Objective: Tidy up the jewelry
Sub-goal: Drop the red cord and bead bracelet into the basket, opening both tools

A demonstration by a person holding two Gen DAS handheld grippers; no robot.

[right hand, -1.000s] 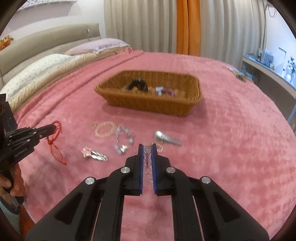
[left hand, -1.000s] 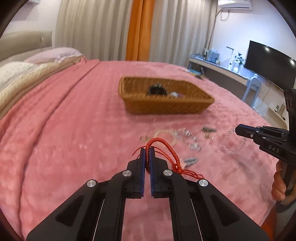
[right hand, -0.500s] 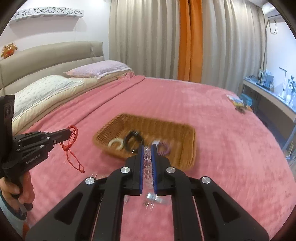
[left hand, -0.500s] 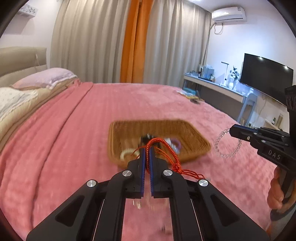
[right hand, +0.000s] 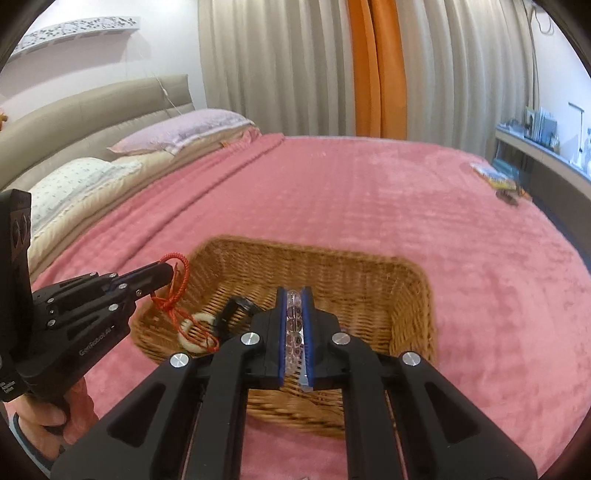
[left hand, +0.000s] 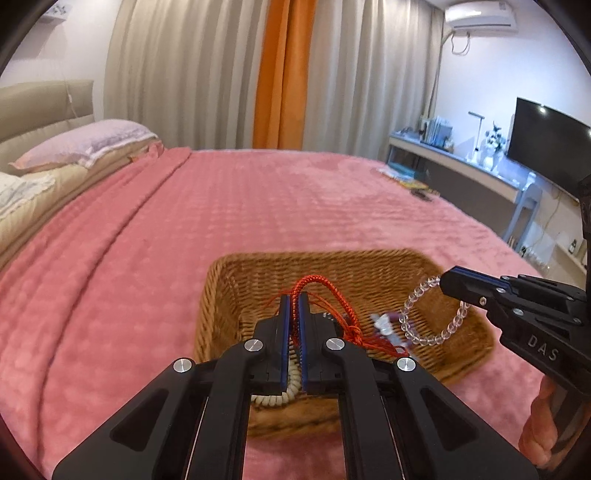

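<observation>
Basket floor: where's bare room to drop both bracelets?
Bare weave fills the basket's right and far half, up to the rim. Crowded at the near left: a white ring and a dark piece lie there. The red cord hangs over that corner; the bead bracelet hangs nearer the free side.

Two tools are in view — the left tool [left hand: 293, 301] and the right tool [right hand: 295, 295] — each clamped on one piece of jewelry. One red cord bracelet [left hand: 334, 295] sits in the left tool; one clear bead bracelet [left hand: 434, 321] sits in the right. One wicker basket [right hand: 406, 291] stands on the one bed [right hand: 369, 192]. Inside the basket, one cream coiled hair tie [right hand: 195, 330] and one black item [right hand: 236, 308] can be counted; a purplish piece [left hand: 388, 326] is blurred, so the full count inside is unclear. Two pillows [right hand: 181, 129] lie at the headboard — one lilac, one white with a small print. One orange curtain [left hand: 282, 74] hangs between pale ones, with one television [left hand: 546, 144] and one air conditioner [left hand: 480, 14].
</observation>
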